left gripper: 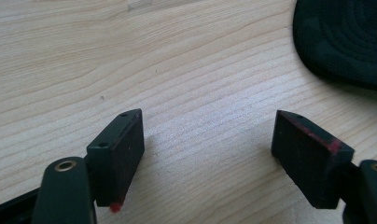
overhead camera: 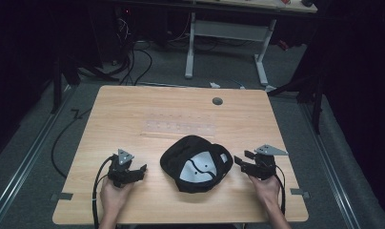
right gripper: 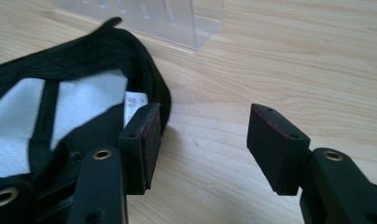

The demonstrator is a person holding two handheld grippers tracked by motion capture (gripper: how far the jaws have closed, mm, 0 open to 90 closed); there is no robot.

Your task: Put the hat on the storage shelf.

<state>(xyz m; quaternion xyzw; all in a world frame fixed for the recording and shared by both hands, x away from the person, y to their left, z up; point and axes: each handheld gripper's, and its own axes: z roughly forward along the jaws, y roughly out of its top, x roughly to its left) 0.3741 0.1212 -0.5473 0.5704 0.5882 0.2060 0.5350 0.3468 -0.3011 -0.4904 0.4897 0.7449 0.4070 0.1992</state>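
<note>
A black cap [overhead camera: 195, 164] lies upside down on the wooden table [overhead camera: 133, 109], its white lining and a small label facing up. My left gripper [overhead camera: 138, 171] rests on the table to the cap's left, jaws pointing at it. In the left gripper view the left gripper [left gripper: 209, 119] is open over bare wood, with the cap's [left gripper: 340, 37] edge at the top right. My right gripper [overhead camera: 241, 161] is just right of the cap. In the right gripper view this gripper [right gripper: 205, 112] is open, one jaw beside the cap's [right gripper: 60, 102] rim and only wood in the gap.
A clear plastic rack [overhead camera: 178, 128] lies flat just beyond the cap, with its corner [right gripper: 168, 18] near the right gripper. A round grommet hole [overhead camera: 217, 101] sits near the far edge. Cables trail off the near edge. Desk legs and wires stand on the floor behind.
</note>
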